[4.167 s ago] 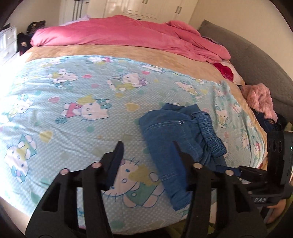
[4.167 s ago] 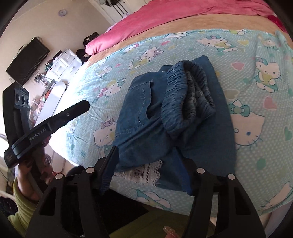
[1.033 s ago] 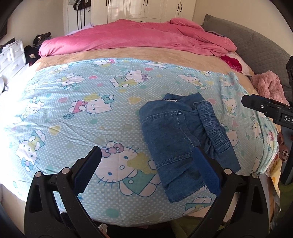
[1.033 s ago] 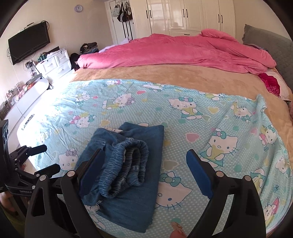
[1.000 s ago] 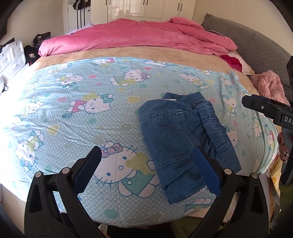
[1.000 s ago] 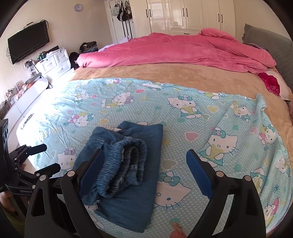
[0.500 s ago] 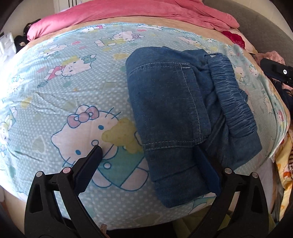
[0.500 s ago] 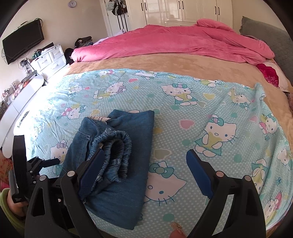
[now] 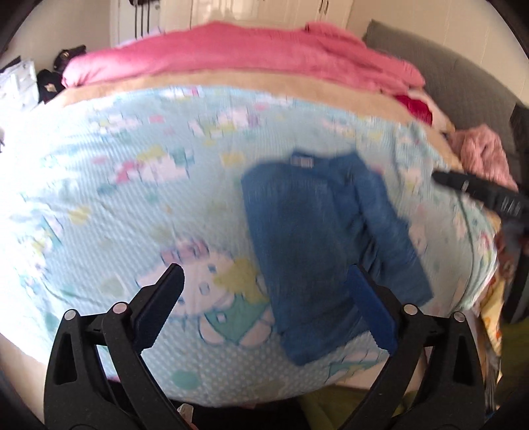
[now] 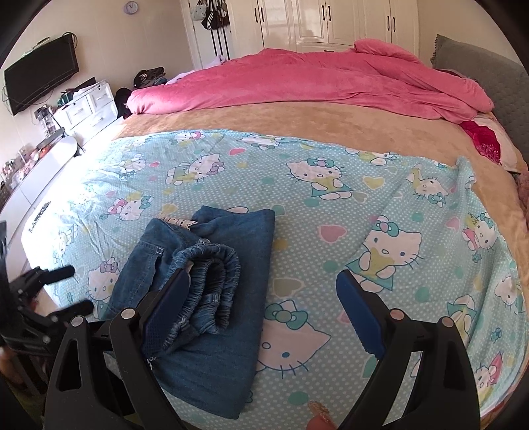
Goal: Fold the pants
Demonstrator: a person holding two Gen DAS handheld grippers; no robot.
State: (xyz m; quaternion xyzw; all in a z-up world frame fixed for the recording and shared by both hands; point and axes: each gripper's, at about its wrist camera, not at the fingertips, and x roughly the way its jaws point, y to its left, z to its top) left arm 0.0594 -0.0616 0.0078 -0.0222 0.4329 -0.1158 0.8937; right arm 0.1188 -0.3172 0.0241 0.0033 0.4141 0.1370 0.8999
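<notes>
Folded blue denim pants lie on the light-blue cat-print sheet near the bed's front edge, their elastic waistband rolled on top. My left gripper hovers open above the sheet, its right finger in front of the pants, holding nothing; this view is motion-blurred. My right gripper is open and empty, its left finger in front of the waistband. Each gripper shows in the other's view: the left gripper at the left edge, the right gripper at the right edge.
A pink duvet is heaped at the back on a tan blanket. A grey headboard runs along the right, with a pink fluffy garment beside it. White drawers, a wall TV and wardrobes surround the bed.
The left gripper has pulled back and up from the pants, so they look smaller and blurred. Both grippers, narrow 4.2 s ago, now stand wide open. The pants stay put.
</notes>
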